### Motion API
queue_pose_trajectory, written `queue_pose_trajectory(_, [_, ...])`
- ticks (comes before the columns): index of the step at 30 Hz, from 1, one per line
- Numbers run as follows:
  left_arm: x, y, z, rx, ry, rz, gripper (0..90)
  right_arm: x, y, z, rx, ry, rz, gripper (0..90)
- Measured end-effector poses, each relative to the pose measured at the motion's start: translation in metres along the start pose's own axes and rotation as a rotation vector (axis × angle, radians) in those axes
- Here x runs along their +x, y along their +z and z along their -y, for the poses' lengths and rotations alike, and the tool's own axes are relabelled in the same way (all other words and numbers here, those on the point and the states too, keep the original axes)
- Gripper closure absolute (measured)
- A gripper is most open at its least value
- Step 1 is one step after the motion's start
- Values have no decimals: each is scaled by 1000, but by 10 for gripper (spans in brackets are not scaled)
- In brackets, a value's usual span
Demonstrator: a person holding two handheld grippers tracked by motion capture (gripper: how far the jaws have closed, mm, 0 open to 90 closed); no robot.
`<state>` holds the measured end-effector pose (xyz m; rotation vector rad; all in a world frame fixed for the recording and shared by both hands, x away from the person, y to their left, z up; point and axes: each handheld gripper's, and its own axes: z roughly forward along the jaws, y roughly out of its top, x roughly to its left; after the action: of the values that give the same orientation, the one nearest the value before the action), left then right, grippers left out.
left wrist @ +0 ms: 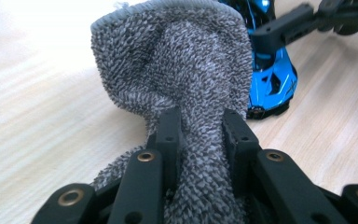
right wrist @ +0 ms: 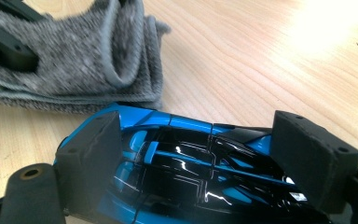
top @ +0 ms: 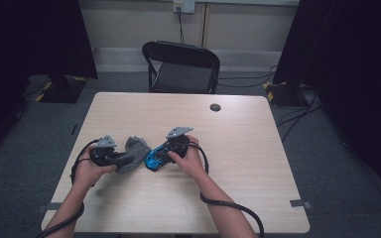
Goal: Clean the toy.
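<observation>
Fingers (left wrist: 170,135) of the left gripper (left wrist: 200,135) are clenched on a grey terry cloth (left wrist: 177,60); in the left gripper view the cloth is bunched between the two black jaws and fans out above them toward twelve o'clock. Seen from the right gripper view, the right gripper (right wrist: 214,163) straddles a blue and black toy car (right wrist: 186,163), one finger (right wrist: 91,161) against the car's side at nine o'clock and the other finger at three o'clock; both pads appear to press on the car's body, so the car is grasped across its width. From that view the cloth (right wrist: 88,60) lies folded at eleven o'clock, just beyond the car and close to it; whether the two touch I cannot tell.

In the high view the left gripper (top: 124,158) points toward three o'clock and the right gripper (top: 159,157) toward nine o'clock, so the two face each other near the middle of the bench (top: 238,148). The cloth (top: 134,151) and the car (top: 155,158) sit side by side between them, the car at the cloth's three o'clock. A hand (top: 87,171) holds the left gripper and the other hand (top: 191,161) the right; a black cable trails from each toward six o'clock. A black folding chair (top: 181,67) stands beyond the bench at twelve o'clock.
</observation>
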<state>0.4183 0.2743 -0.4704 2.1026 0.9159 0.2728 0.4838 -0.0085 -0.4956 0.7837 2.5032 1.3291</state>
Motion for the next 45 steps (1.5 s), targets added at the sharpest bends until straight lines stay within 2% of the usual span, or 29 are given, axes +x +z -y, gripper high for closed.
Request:
queue_pose_trajectory(4, [3, -10, -4, -32, -7, -14, 718, 0, 0, 0, 1, 1, 2, 166])
queue_pose_trajectory(9, [5, -14, -11, -45, -3, -17, 718, 1, 0, 0, 0, 4, 10, 165])
queue_pose_trajectory(11, [5, -18, -16, -66, -1, -19, 717, 1, 0, -2, 17, 7, 16, 149])
queue_pose_trajectory(15, [7, -21, -22, -73, 6, -26, 717, 1, 0, -5, 34, 9, 25, 150])
queue_pose_trajectory(19, [7, -23, -30, -88, 12, -33, 716, -3, -6, -9, 25, 3, 24, 173])
queue_pose_trajectory(20, [6, -23, -35, -91, 18, -32, 716, -5, -12, -12, 7, 6, 18, 173])
queue_pose_trajectory(23, [3, -22, -41, -95, 29, -27, 717, -9, -20, -14, -1, 5, 19, 173])
queue_pose_trajectory(24, [2, -21, -44, -98, 34, -24, 716, -13, -28, -14, 2, -1, 23, 174])
queue_pose_trajectory(25, [0, -20, -48, -101, 39, -21, 716, -13, -28, -14, 2, -1, 23, 174])
queue_pose_trajectory(26, [-5, -18, -55, -112, 49, -14, 717, -19, -38, -13, -9, -1, 30, 181])
queue_pose_trajectory(27, [-5, -18, -55, -112, 49, -14, 716, -19, -38, -13, -9, -1, 30, 181])
queue_pose_trajectory(28, [-11, -15, -63, -122, 56, -1, 716, -24, -49, -10, -11, 6, 37, 183])
queue_pose_trajectory(29, [-11, -15, -63, -122, 56, -1, 717, -27, -55, -8, -8, 3, 42, 184])
queue_pose_trajectory(30, [-18, -10, -70, -120, 73, 14, 717, -30, -61, -6, -7, 6, 45, 184])
queue_pose_trajectory(31, [-18, -10, -70, -120, 73, 14, 717, -33, -68, -4, -10, 12, 49, 184])
queue_pose_trajectory(32, [-25, -5, -78, -125, 88, 28, 716, -36, -74, -2, -15, 13, 52, 185])
queue_pose_trajectory(33, [-25, -5, -78, -125, 88, 28, 716, -36, -74, -2, -15, 13, 52, 185])
queue_pose_trajectory(34, [-32, 1, -86, -133, 96, 40, 716, -42, -87, 2, -10, 10, 71, 188])
queue_pose_trajectory(35, [-32, 1, -86, -133, 96, 40, 716, -42, -87, 2, -10, 10, 71, 188])
queue_pose_trajectory(36, [-39, 7, -95, -133, 109, 57, 716, -49, -99, 7, 4, 12, 101, 189])
queue_pose_trajectory(37, [-39, 7, -95, -133, 109, 57, 715, -49, -99, 7, 4, 12, 101, 189])
queue_pose_trajectory(38, [-47, 16, -101, -135, 116, 82, 715, -55, -112, 13, -14, 31, 106, 192])
queue_pose_trajectory(39, [-47, 16, -101, -135, 116, 82, 715, -55, -112, 13, -14, 31, 106, 192])
queue_pose_trajectory(40, [-52, 21, -104, -129, 128, 88, 715, -62, -124, 19, -20, 43, 127, 193])
queue_pose_trajectory(41, [-61, 32, -109, -124, 145, 110, 715, -65, -129, 22, -22, 48, 128, 193])
queue_pose_trajectory(43, [-66, 38, -111, -119, 151, 125, 713, -67, -134, 25, -21, 51, 132, 194])
queue_pose_trajectory(45, [-78, 55, -115, -115, 166, 150, 706, -74, -146, 32, -22, 68, 149, 195])
